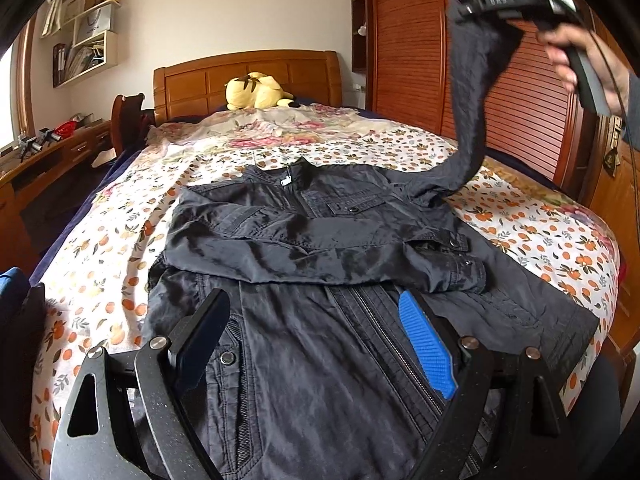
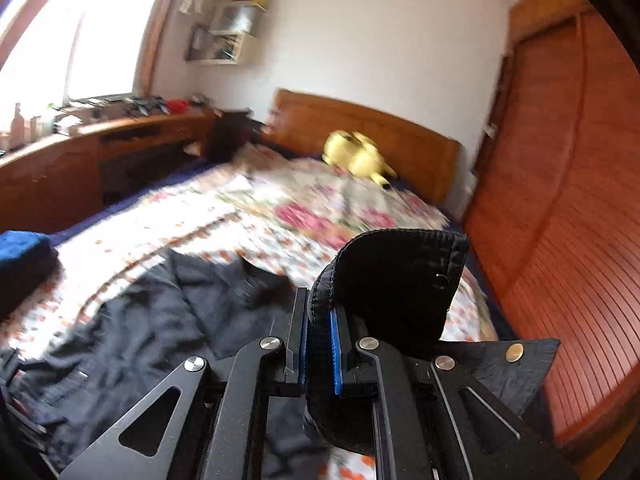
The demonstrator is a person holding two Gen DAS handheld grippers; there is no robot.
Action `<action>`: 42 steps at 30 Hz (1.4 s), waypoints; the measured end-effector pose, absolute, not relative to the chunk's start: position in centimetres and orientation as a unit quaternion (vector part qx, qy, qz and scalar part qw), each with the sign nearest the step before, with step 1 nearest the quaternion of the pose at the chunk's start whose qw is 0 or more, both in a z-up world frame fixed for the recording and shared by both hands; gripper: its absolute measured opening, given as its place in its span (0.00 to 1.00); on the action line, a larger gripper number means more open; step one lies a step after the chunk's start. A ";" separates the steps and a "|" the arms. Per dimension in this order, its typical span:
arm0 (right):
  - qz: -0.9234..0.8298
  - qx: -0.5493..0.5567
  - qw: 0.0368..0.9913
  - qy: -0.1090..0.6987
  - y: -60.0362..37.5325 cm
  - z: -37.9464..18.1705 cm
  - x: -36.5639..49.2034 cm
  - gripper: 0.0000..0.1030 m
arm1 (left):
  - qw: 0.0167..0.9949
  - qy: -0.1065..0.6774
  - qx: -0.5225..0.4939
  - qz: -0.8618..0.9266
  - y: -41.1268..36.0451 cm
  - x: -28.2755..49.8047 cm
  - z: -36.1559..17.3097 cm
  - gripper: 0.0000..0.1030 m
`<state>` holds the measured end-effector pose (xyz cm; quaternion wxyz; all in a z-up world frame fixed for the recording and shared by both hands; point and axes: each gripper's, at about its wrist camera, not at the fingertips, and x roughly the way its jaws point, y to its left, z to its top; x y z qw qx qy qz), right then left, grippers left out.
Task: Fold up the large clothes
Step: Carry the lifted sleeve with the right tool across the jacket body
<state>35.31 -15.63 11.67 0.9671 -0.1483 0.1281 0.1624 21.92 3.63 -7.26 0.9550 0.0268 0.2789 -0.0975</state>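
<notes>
A black jacket [image 1: 320, 232] lies front up on the flowered bed cover [image 1: 120, 240], zipped, with one sleeve folded across its chest. Its other sleeve [image 1: 468, 120] rises slack to the upper right, where my right gripper [image 1: 466, 8], held by a hand [image 1: 580, 56], is shut on the cuff. In the right wrist view the cuff [image 2: 392, 280] with its snap stands pinched in my right gripper [image 2: 318, 312], above the blurred jacket [image 2: 160, 320]. My left gripper [image 1: 312, 300] hovers open over the jacket's lower front, nothing between its fingers.
A yellow plush toy [image 1: 256, 90] lies by the wooden headboard [image 1: 248, 76]. A slatted wooden wardrobe [image 1: 532, 100] runs along the bed's right side. A cluttered desk [image 1: 52, 148] stands to the left. Something blue [image 2: 20, 248] sits at the bed's left edge.
</notes>
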 end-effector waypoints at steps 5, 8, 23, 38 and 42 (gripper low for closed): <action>0.209 -0.162 0.957 0.115 -12.9 12.0 33.6 0.08 | 0.956 0.276 0.025 -0.092 4.0 21.9 -7.2 0.84; 0.233 -0.167 0.951 0.116 -11.8 11.4 32.8 0.08 | 0.957 0.275 0.027 -0.088 4.2 21.8 -7.1 0.84; 0.289 -0.189 0.920 0.187 -9.9 11.7 33.5 0.09 | 0.959 0.271 0.016 -0.076 5.4 21.9 -6.9 0.84; 0.367 -0.179 0.882 0.236 -10.7 9.3 30.8 0.09 | 0.962 0.270 -0.002 -0.043 8.3 21.9 -6.7 0.84; 0.380 -0.161 0.881 0.230 -11.0 10.2 30.4 0.15 | 0.962 0.272 -0.009 -0.038 8.8 22.1 -6.7 0.84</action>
